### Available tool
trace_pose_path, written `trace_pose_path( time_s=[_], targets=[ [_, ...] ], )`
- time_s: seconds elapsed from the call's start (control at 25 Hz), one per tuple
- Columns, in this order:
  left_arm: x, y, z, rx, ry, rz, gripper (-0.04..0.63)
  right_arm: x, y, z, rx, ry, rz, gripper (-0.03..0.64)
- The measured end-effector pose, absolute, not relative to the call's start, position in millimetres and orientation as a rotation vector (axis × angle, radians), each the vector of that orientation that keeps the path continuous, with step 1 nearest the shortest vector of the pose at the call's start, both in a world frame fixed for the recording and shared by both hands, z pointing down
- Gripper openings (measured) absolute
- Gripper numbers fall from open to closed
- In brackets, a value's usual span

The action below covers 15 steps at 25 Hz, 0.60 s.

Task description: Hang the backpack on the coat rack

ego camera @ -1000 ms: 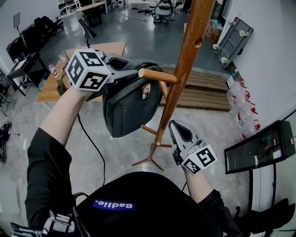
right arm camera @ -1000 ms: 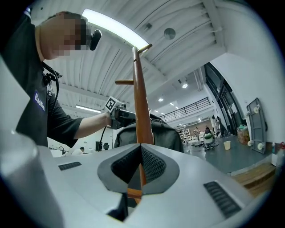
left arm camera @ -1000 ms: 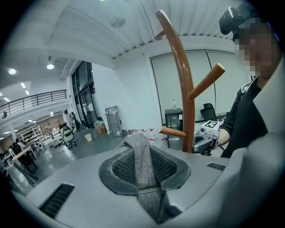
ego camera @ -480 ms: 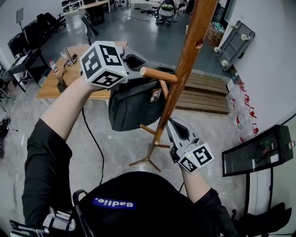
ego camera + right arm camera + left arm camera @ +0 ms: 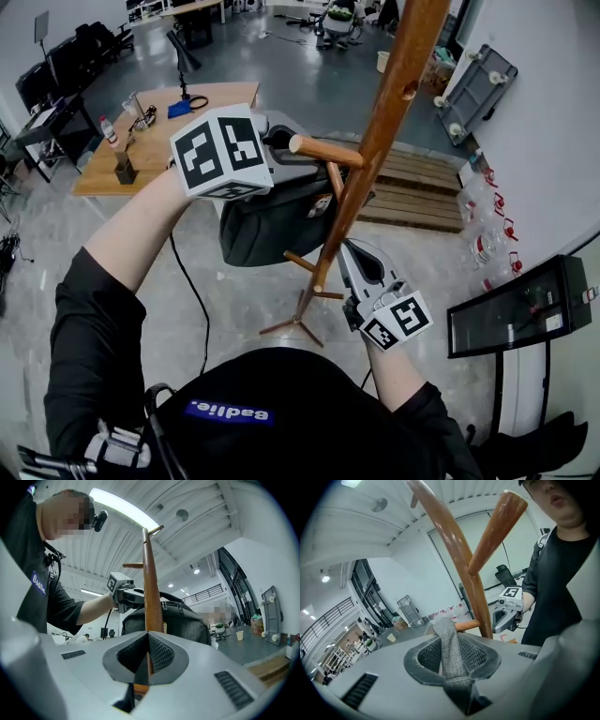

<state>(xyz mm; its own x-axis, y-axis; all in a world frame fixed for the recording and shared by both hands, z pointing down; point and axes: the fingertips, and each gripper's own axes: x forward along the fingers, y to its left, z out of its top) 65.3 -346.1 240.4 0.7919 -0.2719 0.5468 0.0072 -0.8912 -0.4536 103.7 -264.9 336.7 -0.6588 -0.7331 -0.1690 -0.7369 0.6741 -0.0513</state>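
Dark grey fabric backpack (image 5: 272,230): hangs from its grey woven top strap (image 5: 451,653), which is clamped in the left gripper (image 5: 274,147), just beside the round wooden peg (image 5: 323,152) of the brown wooden coat rack (image 5: 384,103), not yet on it. Right gripper (image 5: 349,251): closed on the rack's pole lower down, apparently steadying it. Step in hand, as judged: bringing the strap to the peg; next, the loop must pass over the peg's tip and settle before the left jaws let go.
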Motion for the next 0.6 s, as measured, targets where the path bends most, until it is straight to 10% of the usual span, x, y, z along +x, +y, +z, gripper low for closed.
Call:
trace_pose_path(
  time_s=[0.6],
  targets=[
    [74,-310,279,-2.302,0.129,-0.995,0.094,100,-266,337,-1.212,2.7,0.026,-0.003]
  ],
)
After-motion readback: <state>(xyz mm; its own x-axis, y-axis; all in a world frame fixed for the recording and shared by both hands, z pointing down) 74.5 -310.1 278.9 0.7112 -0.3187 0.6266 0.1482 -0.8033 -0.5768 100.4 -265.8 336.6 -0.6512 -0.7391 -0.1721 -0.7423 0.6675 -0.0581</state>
